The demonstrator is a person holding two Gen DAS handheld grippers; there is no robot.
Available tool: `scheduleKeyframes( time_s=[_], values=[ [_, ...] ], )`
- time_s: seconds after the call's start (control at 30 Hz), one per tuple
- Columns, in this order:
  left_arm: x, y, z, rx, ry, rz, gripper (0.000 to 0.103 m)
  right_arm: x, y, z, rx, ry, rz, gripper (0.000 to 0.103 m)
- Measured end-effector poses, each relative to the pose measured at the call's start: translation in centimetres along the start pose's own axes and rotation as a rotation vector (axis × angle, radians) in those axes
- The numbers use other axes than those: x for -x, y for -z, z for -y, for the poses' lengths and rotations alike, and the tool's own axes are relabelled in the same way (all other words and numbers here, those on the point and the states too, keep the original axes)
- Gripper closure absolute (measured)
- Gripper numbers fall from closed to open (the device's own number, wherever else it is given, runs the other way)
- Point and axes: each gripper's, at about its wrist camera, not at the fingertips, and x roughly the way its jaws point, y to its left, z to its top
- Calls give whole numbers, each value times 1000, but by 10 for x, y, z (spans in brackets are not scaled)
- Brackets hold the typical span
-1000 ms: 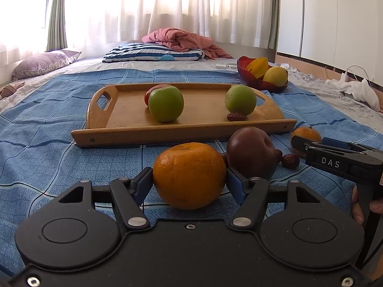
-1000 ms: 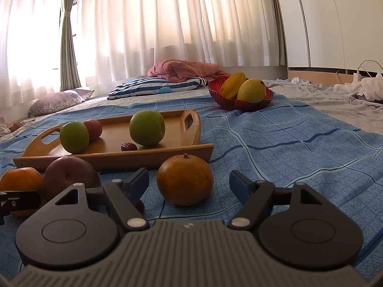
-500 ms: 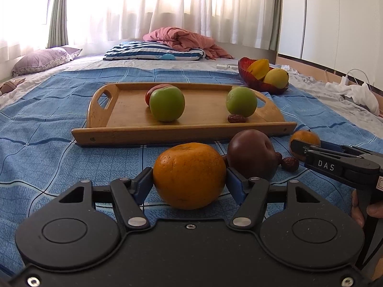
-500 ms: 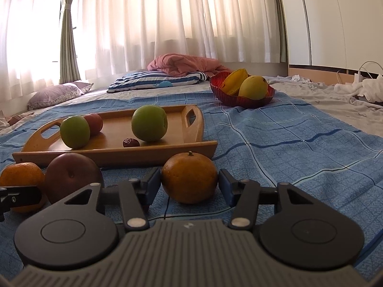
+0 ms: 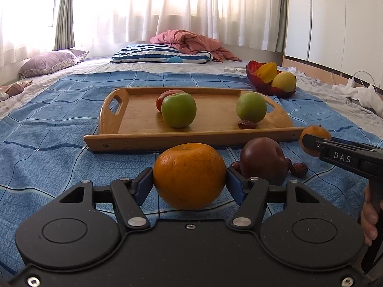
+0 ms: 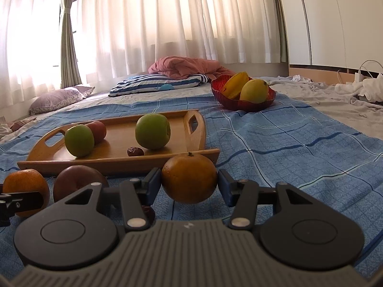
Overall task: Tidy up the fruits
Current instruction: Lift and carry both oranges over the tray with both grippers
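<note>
My left gripper [image 5: 189, 181] is shut on an orange [image 5: 189, 175], held just above the blue blanket in front of the wooden tray [image 5: 134, 141]. My right gripper [image 6: 189, 183] is shut on a second orange [image 6: 189, 178], lifted slightly off the blanket near the tray's right corner [image 6: 210, 154]. The tray holds two green apples [image 5: 178, 110] [image 5: 251, 107], a red fruit [image 5: 160, 99] behind the left one, and a date [image 5: 246, 124]. A dark red apple [image 5: 263, 163] and loose dates [image 5: 299, 168] lie on the blanket between the grippers.
A red bowl [image 6: 229, 104] with yellow fruit stands at the back right on the blanket. Pillows [image 5: 158, 55] and a pink quilt [image 5: 189, 40] lie further back. White clothes and cables [image 5: 359, 93] lie at the right. The right gripper's body [image 5: 347, 159] shows in the left wrist view.
My right gripper closed on the second orange and raised it a little. My left gripper kept its hold on the first orange and lifted slightly.
</note>
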Motion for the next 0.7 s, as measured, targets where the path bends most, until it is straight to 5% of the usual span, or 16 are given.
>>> scheduleKeyframes(
  time_s=[0.7],
  values=[
    [-18, -95, -59, 11, -109, 141, 40, -25, -76, -18, -48, -88, 27, 48]
  ],
)
